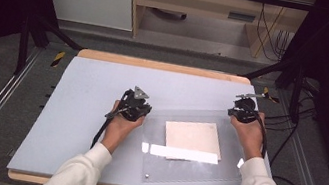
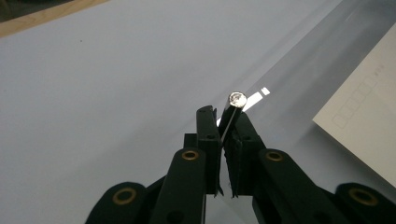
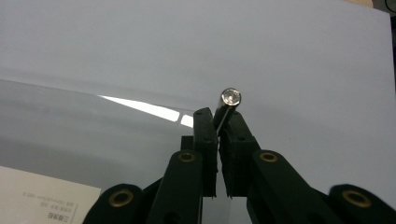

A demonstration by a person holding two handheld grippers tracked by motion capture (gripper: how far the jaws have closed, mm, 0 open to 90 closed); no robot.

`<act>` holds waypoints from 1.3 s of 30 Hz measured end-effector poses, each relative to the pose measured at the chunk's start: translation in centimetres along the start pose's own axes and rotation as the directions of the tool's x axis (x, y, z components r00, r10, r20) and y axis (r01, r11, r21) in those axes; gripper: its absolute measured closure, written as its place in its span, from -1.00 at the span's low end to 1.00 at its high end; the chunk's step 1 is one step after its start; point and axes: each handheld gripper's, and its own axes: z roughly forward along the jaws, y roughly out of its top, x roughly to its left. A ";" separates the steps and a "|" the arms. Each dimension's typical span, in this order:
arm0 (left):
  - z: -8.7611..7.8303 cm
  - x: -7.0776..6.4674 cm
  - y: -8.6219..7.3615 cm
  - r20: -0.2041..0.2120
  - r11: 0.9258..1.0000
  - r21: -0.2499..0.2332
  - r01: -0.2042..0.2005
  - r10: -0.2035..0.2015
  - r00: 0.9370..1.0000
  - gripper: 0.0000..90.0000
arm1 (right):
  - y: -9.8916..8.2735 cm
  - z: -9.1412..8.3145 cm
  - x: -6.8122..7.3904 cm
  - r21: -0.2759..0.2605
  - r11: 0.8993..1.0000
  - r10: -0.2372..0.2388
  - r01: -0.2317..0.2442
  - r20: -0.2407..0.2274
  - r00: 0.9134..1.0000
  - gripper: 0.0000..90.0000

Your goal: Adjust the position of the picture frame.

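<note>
Lifting the clear acrylic sheet (image 1: 193,150) off the paper card (image 1: 192,139), left gripper (image 1: 138,110) and right gripper (image 1: 244,112) clamped on far corners near table's (image 1: 78,108) right edge. Next: raising evenly, keeping grip.

Table (image 1: 87,89): pale grey-blue top, wooden edge at far and near sides. On it: clear acrylic sheet (image 1: 190,170), near edge resting; printed paper sheet (image 1: 194,138) beneath it.
</note>
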 end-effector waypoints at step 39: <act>-11.1 9.7 0.2 0.006 0.998 0.045 -0.037 0.037 0.999 0.84 | 4.8 -5.0 11.7 0.027 0.988 -0.148 0.151 -0.098 0.984 0.91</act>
